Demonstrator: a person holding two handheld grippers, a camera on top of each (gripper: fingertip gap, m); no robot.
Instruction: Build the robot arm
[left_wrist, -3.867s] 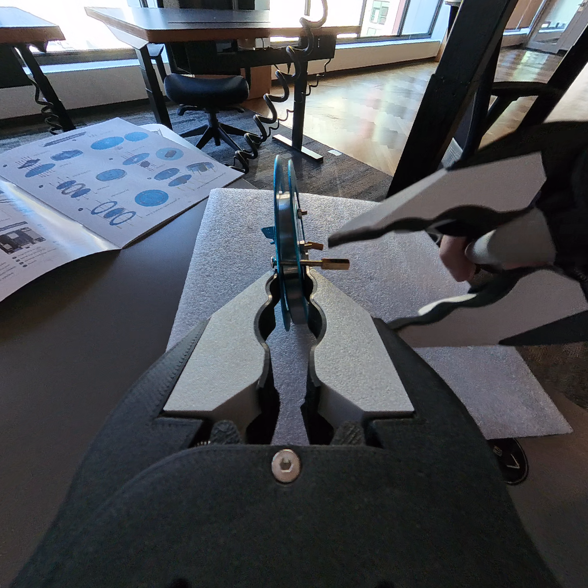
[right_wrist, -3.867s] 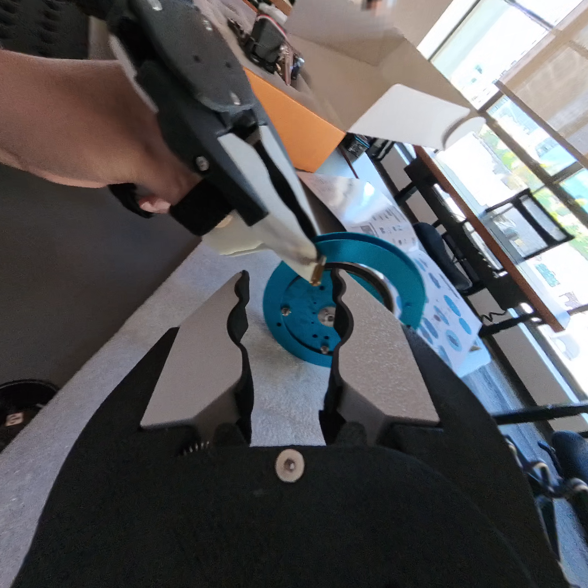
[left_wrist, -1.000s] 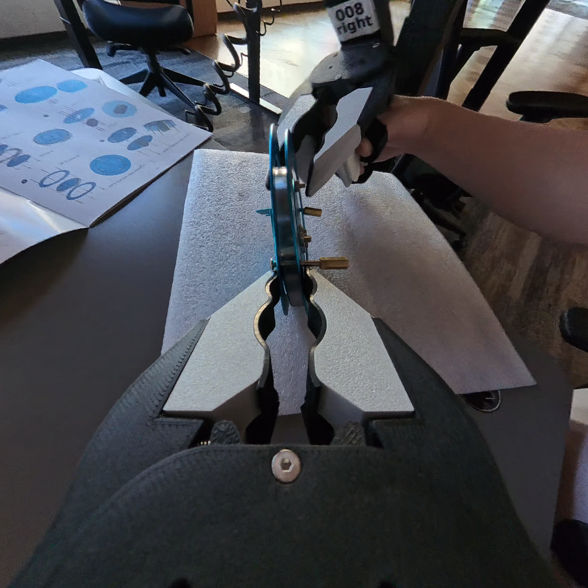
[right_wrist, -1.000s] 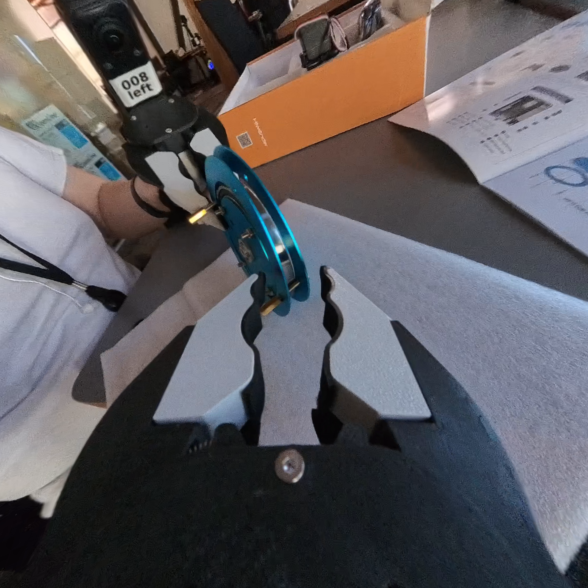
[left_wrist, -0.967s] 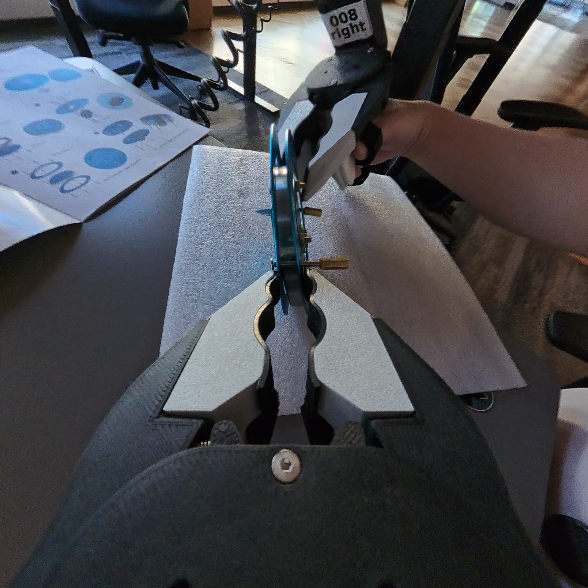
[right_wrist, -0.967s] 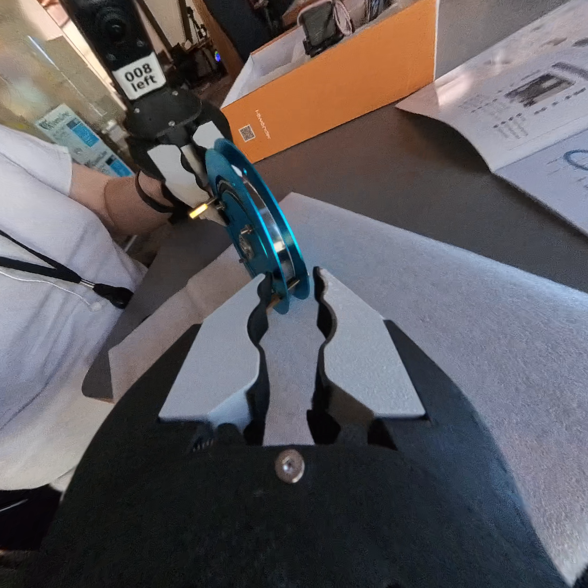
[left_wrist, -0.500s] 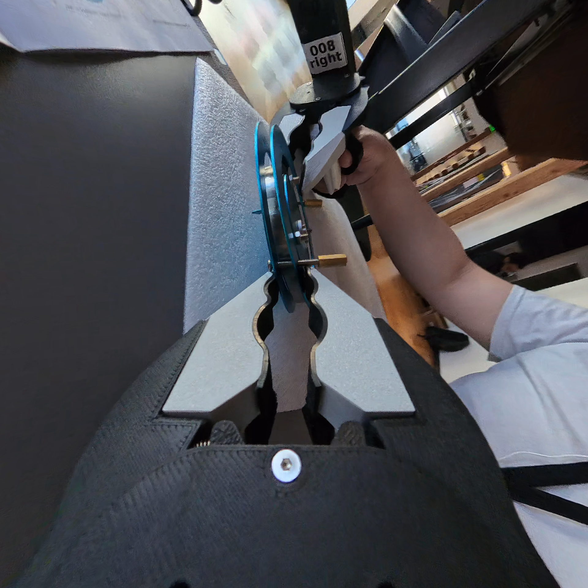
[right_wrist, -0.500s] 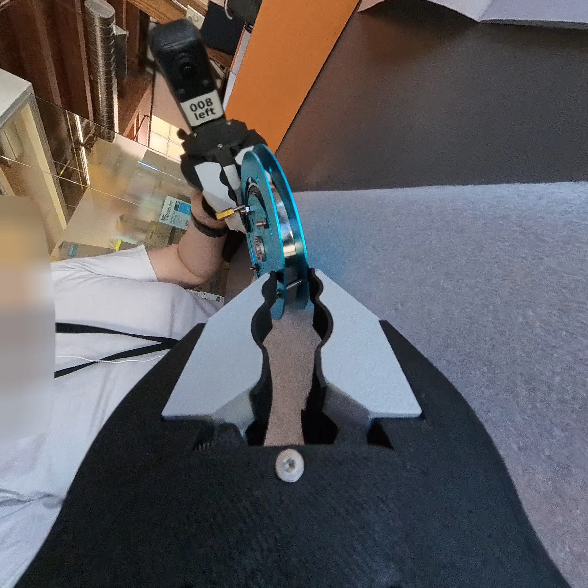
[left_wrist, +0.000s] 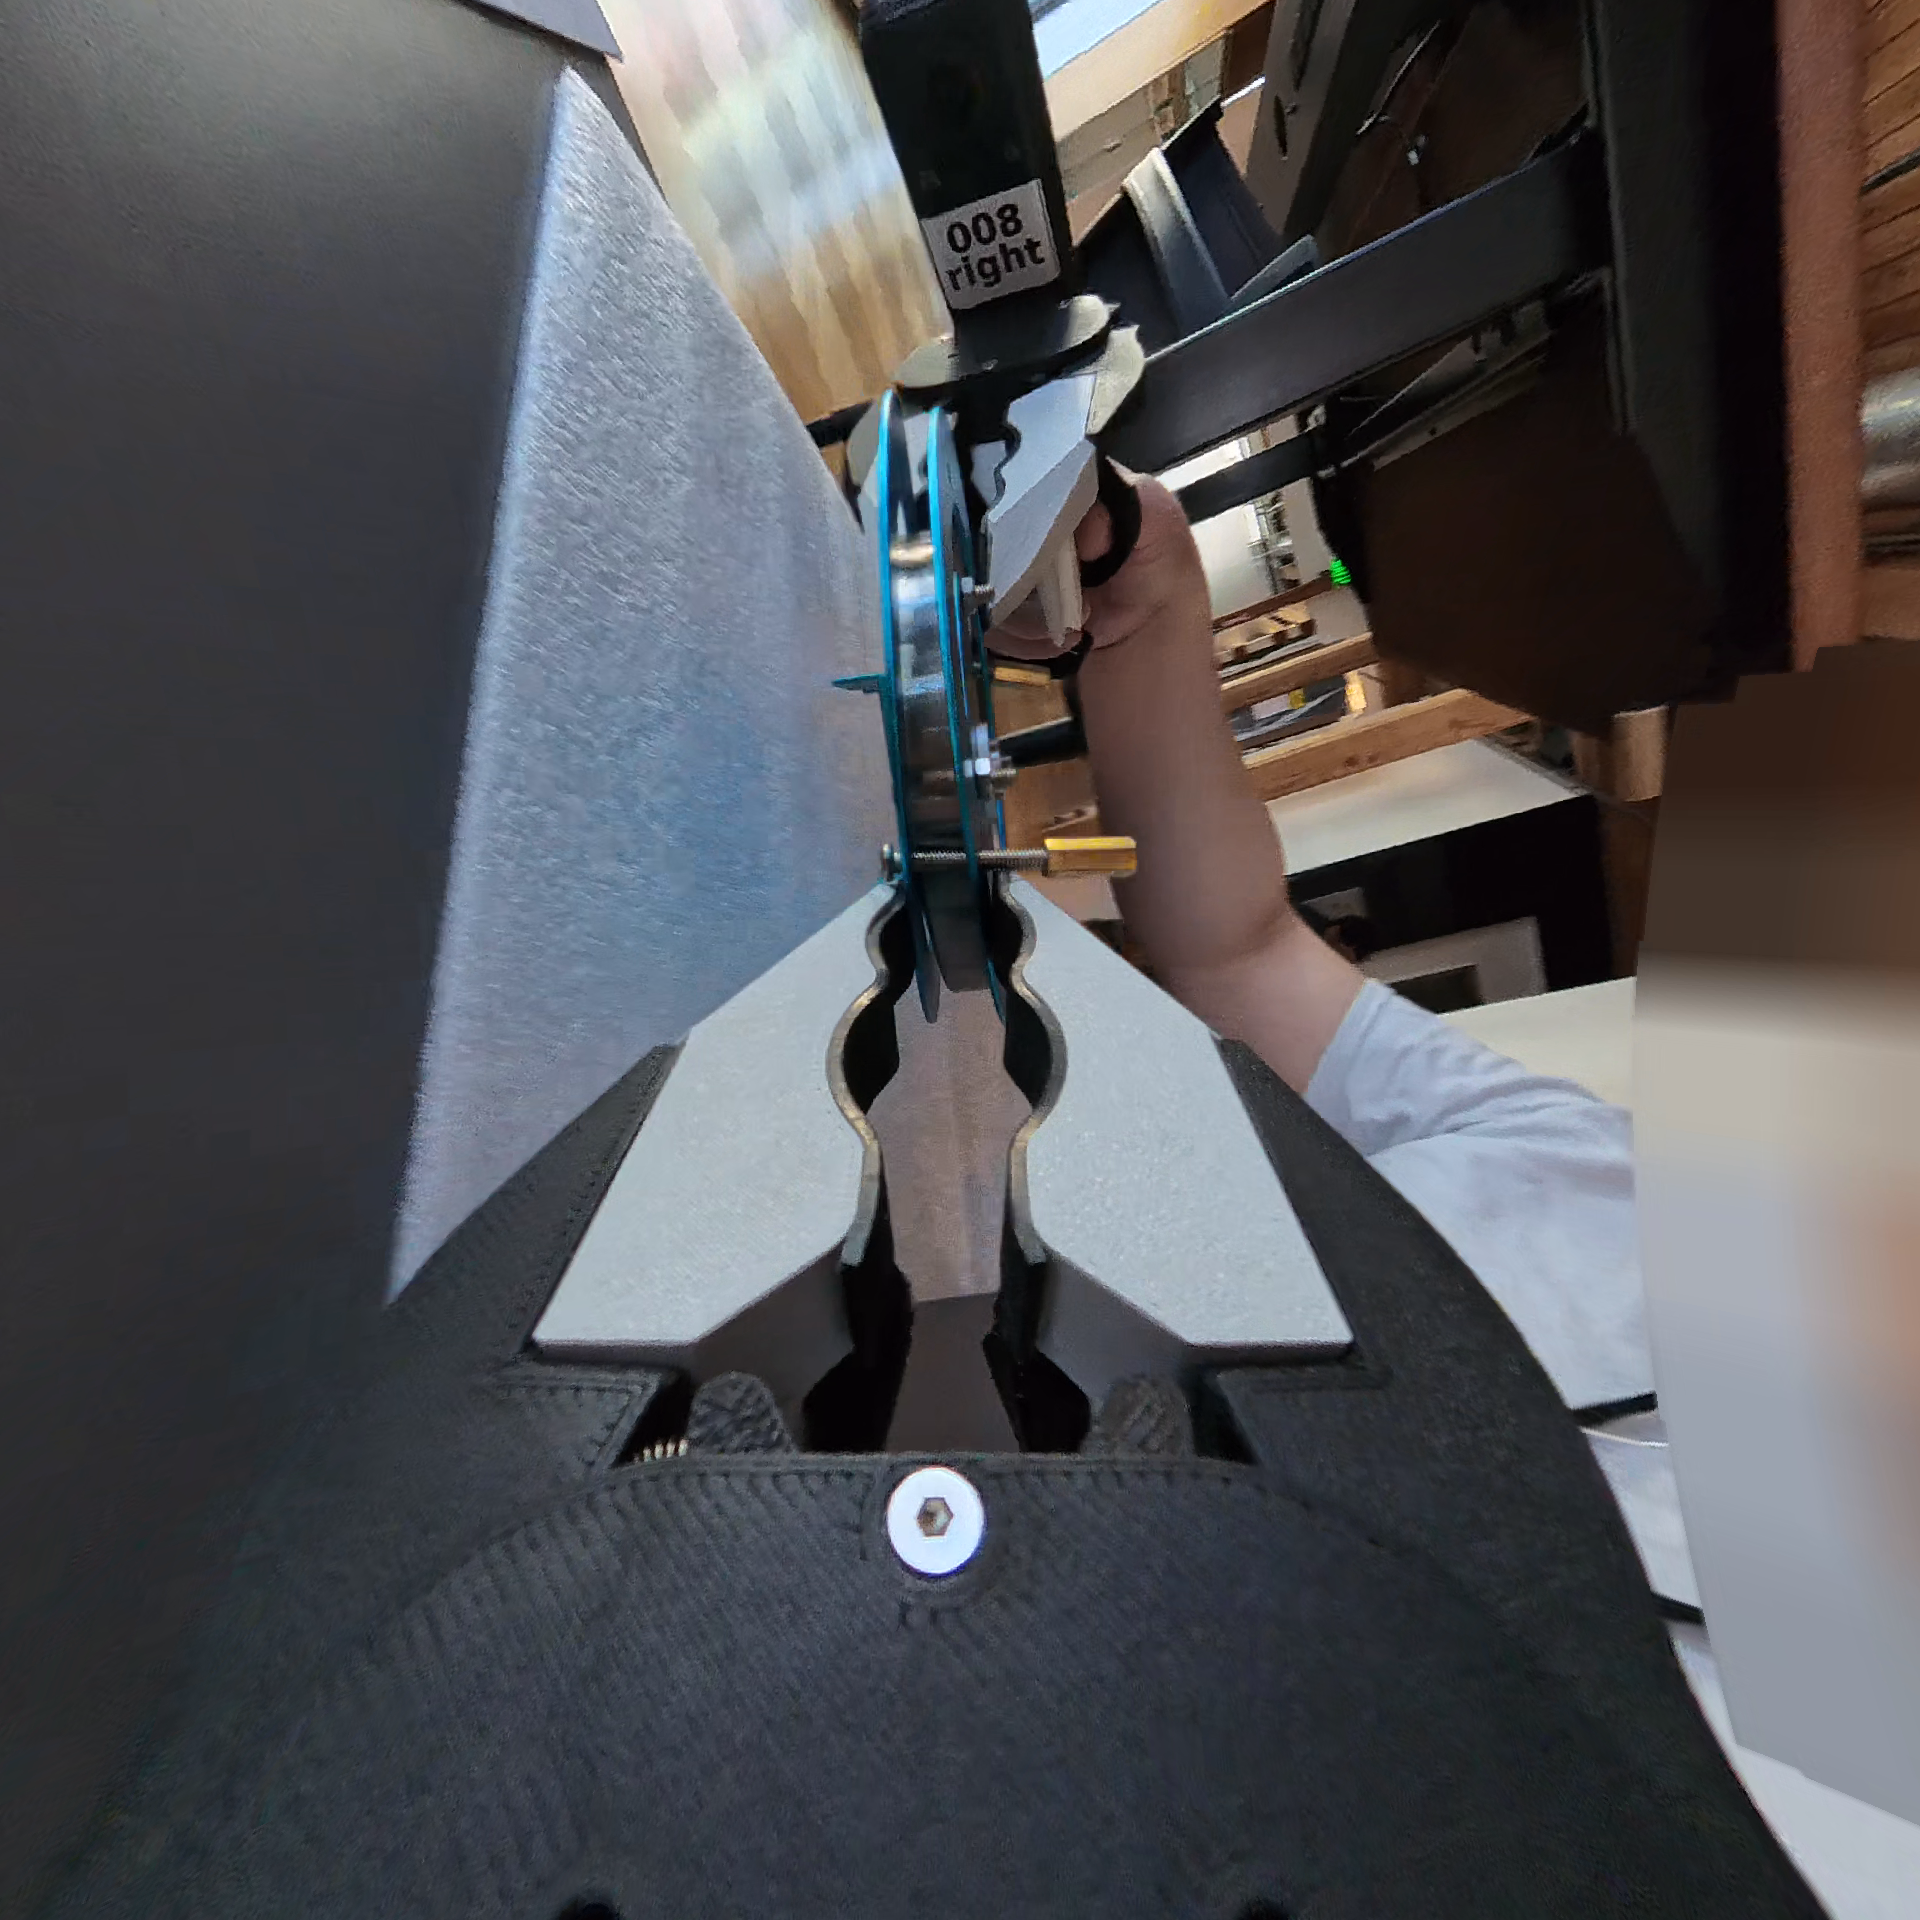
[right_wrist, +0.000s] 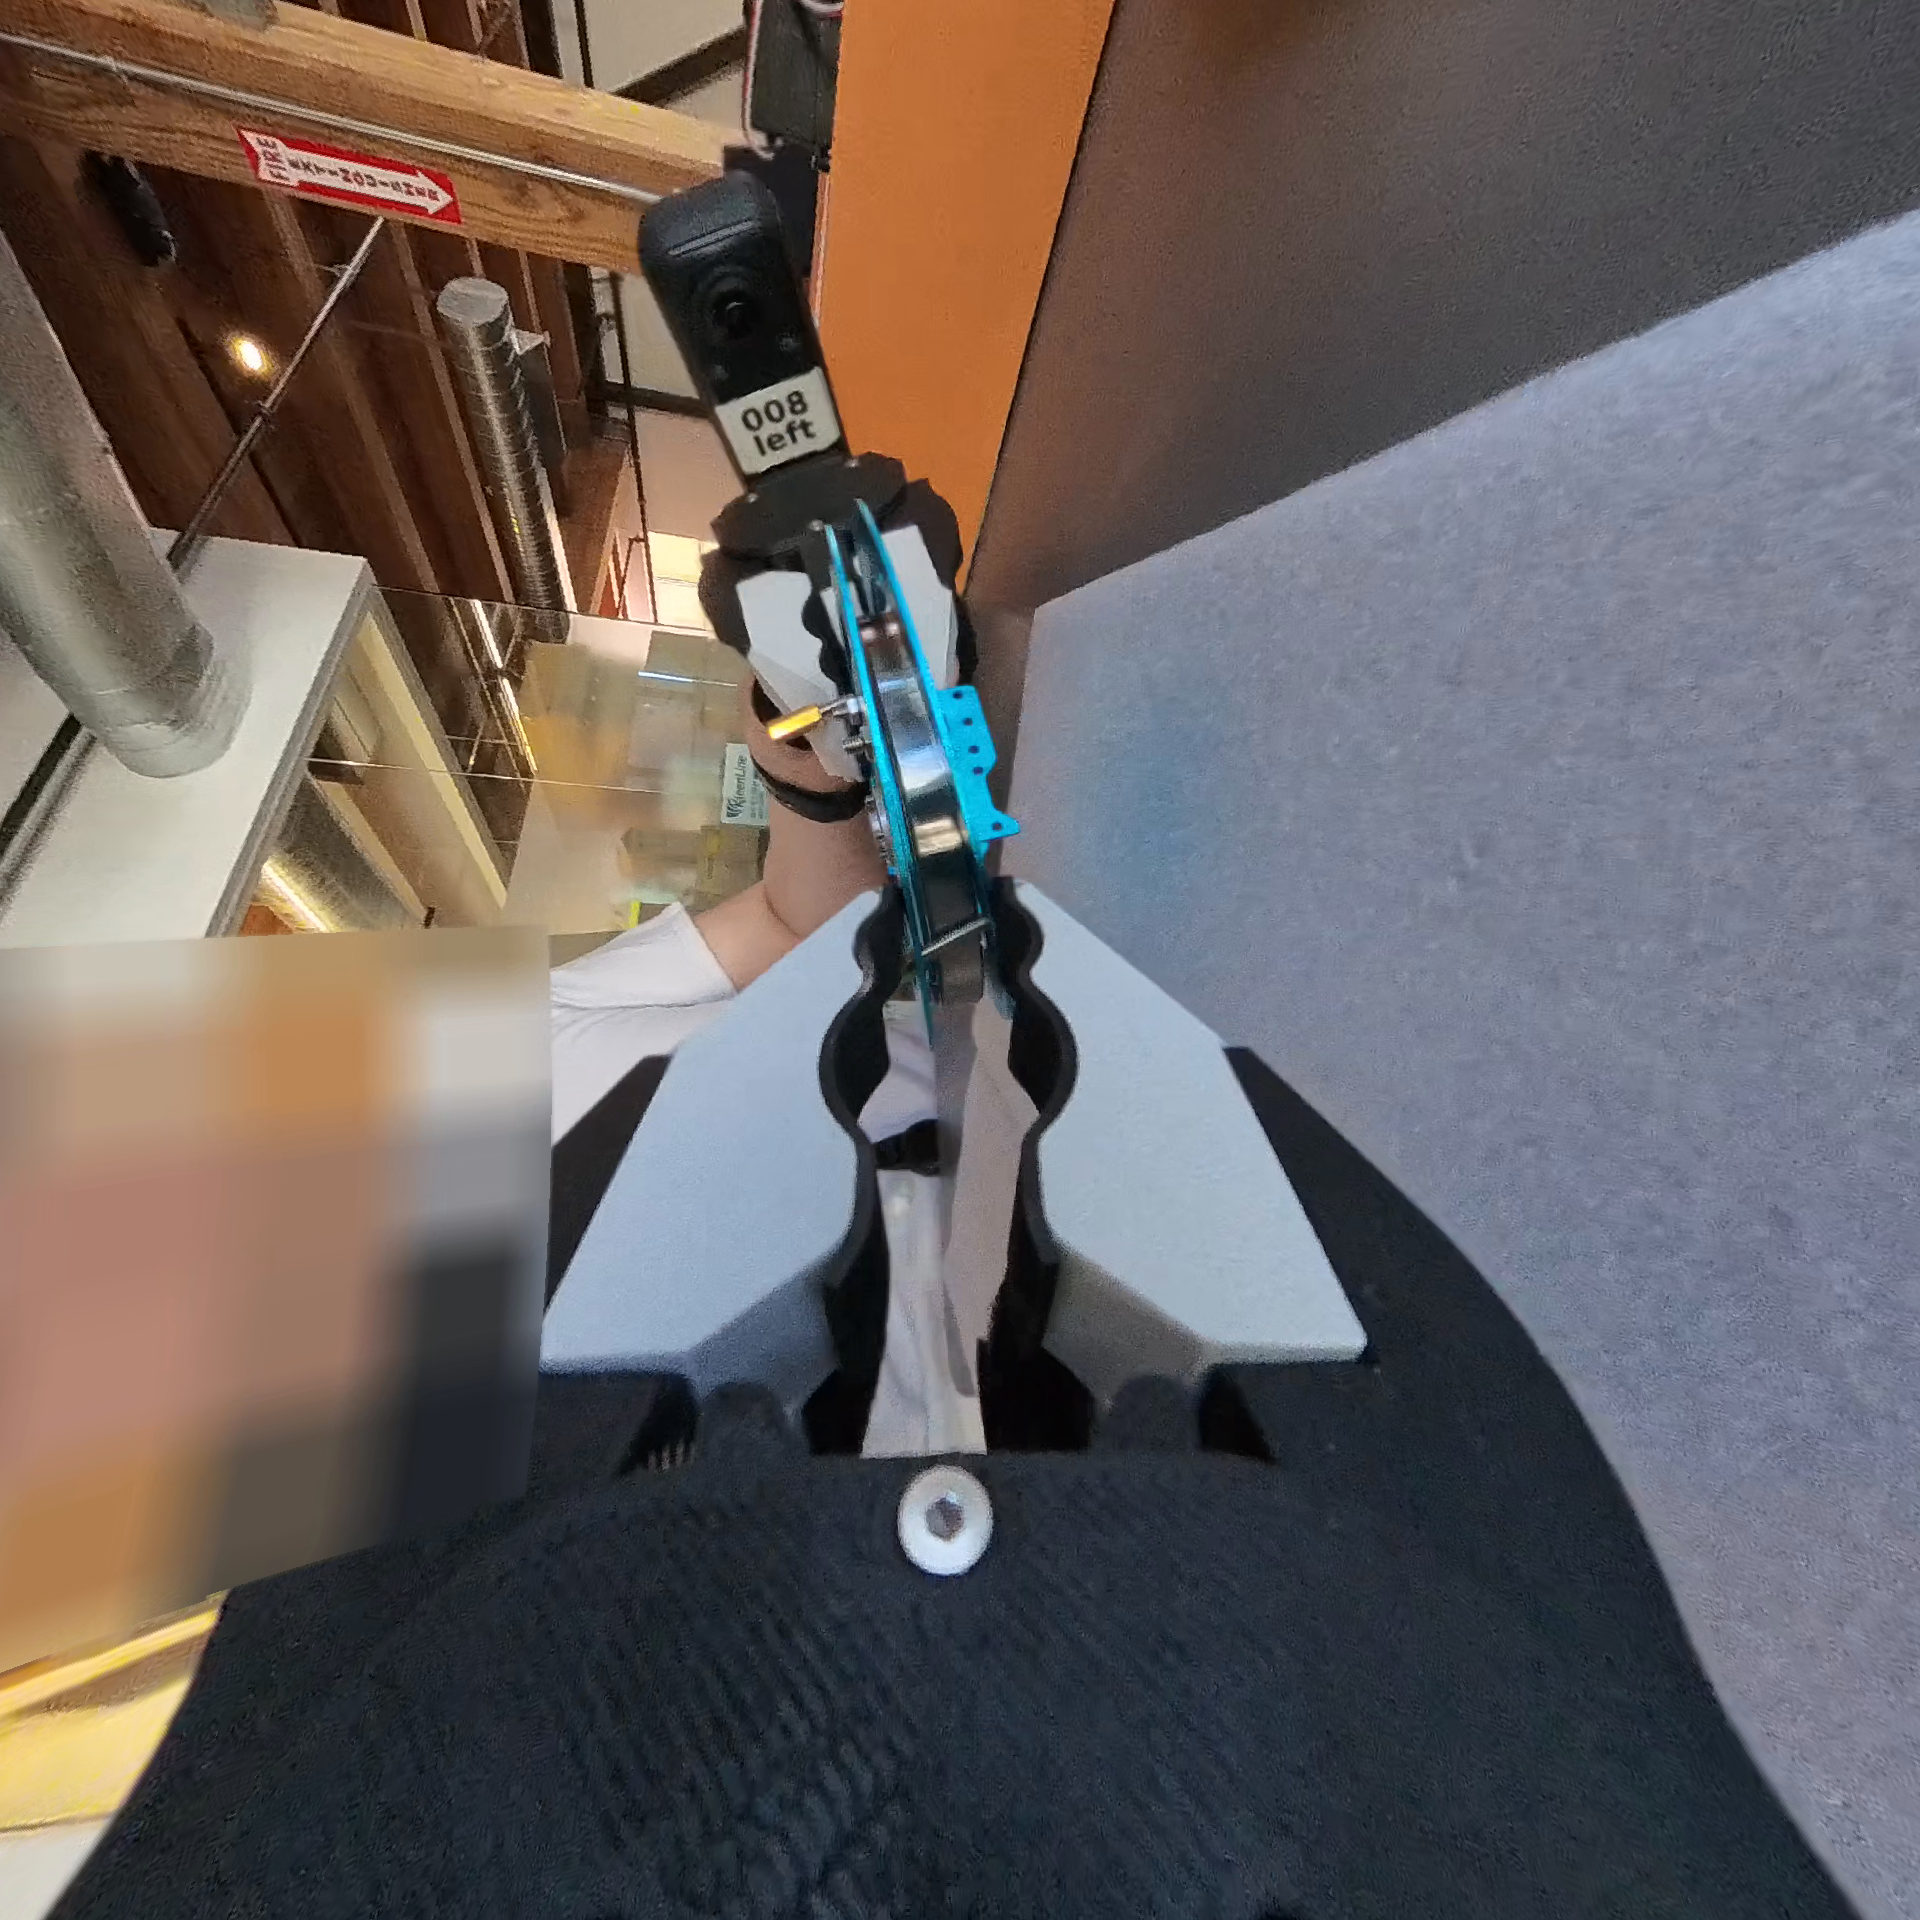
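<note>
Blue anodised disc assembly (left_wrist: 940, 727), two thin plates sandwiching a steel ring, brass standoff (left_wrist: 1089, 858) projecting from one face. Held edge-on between both claws, off the mat. Left gripper (left_wrist: 948, 940): fingers closed on the near rim. Right gripper (right_wrist: 940, 961): fingers clamped on the opposite rim, so the two grippers face each other across the disc's diameter. Disc plane runs straight along both finger axes; neither hand nearer. A small blue bracket (right_wrist: 975, 769) sticks out toward the mat. Surface: grey foam mat (left_wrist: 644, 623) on a dark table (left_wrist: 208, 520). Room: orange box (right_wrist: 935, 208), timber beams, metal ducting.
</note>
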